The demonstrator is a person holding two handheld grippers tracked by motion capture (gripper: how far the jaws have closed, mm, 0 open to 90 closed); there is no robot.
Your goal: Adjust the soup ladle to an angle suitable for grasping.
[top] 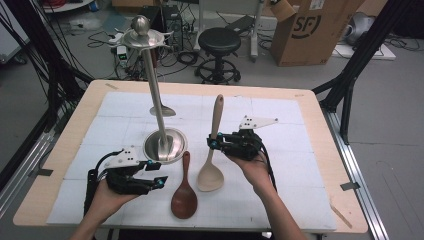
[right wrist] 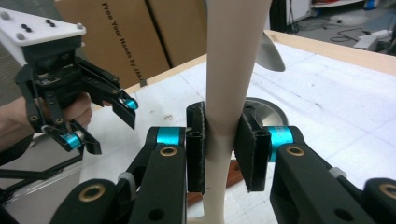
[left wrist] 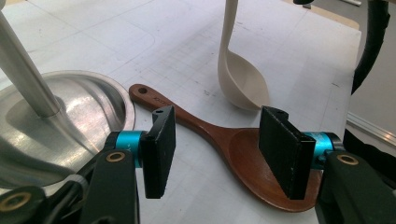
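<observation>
The right gripper [top: 216,142] is clamped on the handle of the pale spoon [top: 212,150], about midway along it, with both pads pressed flat against the handle in the right gripper view. The spoon stands tilted: its bowl rests on the desk [top: 300,165] just right of the metal stand [top: 163,145], and its handle end points up and away from the person, so its long axis runs from the near bowl to the far, raised tip.

The left gripper [top: 155,172] hovers with its jaws partly apart and nothing between the pads; in the left gripper view they straddle the brown spoon [left wrist: 233,149], which lies flat beside the stand's base, bowl toward the person and handle end pointing at the base.

Risks, as I judge them: the pale handle is smooth and rounded, so it could rotate or slide in the pads if the spoon is lifted with its heavy bowl hanging low. Swinging it toward the stand could knock the thin pole or the small metal spoon [top: 162,111] behind it. If the left gripper closes where it is, it may catch the brown spoon off-centre at the neck and tip it, or nudge the pale bowl lying close by.
</observation>
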